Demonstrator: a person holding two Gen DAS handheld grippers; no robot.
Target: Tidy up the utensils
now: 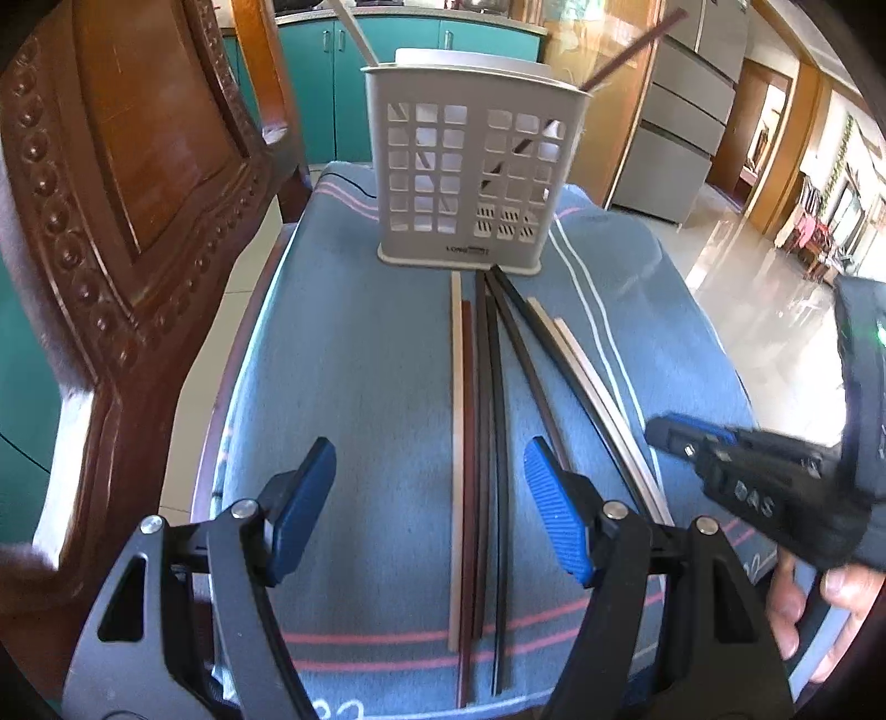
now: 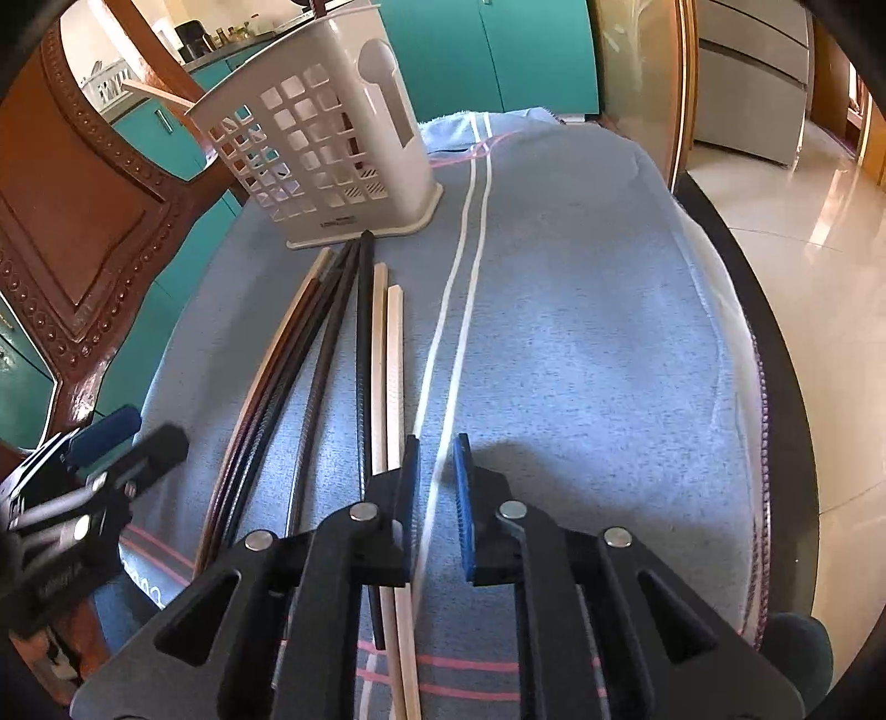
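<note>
A blue cloth covers the tabletop, teal cabinets at the frame's top. The holder, top centre, contains two chopsticks. Left gripper fingers are wide apart, right gripper fingers narrowly apart.

From my remote seat, the utensil holder looked like matt grey-white plastic pierced with a square grid, standing on a soft blue woven cloth with a faintly napped surface. In front of the holder lay smooth chopsticks, some pale like bare wood, others dark and slightly glossy. Left of the holder I saw a carved chair of lacquered reddish wood, and my left gripper carried ribbed blue pads on matt black plastic arms with shiny metal rivets.
</note>
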